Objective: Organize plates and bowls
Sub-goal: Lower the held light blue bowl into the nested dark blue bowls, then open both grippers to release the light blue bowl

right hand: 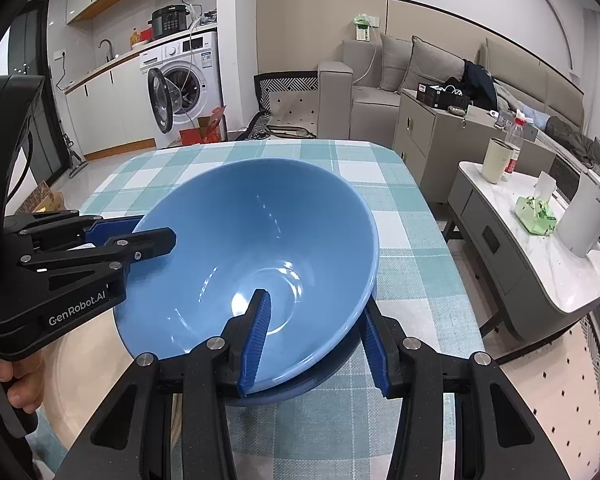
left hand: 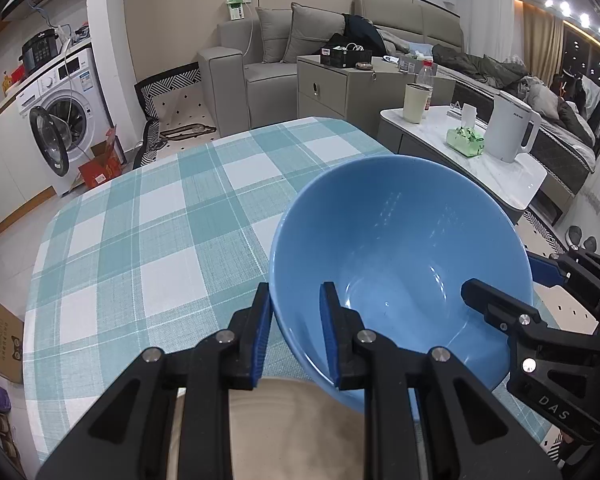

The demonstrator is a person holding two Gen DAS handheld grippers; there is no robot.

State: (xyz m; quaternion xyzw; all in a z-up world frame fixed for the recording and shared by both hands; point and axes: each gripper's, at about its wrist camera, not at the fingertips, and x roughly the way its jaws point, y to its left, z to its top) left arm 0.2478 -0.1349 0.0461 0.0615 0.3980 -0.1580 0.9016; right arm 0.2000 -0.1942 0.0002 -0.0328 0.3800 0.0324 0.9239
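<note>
a: markings? "das" on the right tool (left hand: 496,284) in the left view; "genrobot.ai" on the left tool (right hand: 156,228) in the right view.

b: blue bowl (left hand: 400,248)?

a: tilted above the checked counter (left hand: 140,220). both tools clamped on its rim at opposite sides, one finger inside, one outside.

b: right view only?

a: a second blue bowl (right hand: 324,376) beneath, and a beige plate (right hand: 84,392).
</note>
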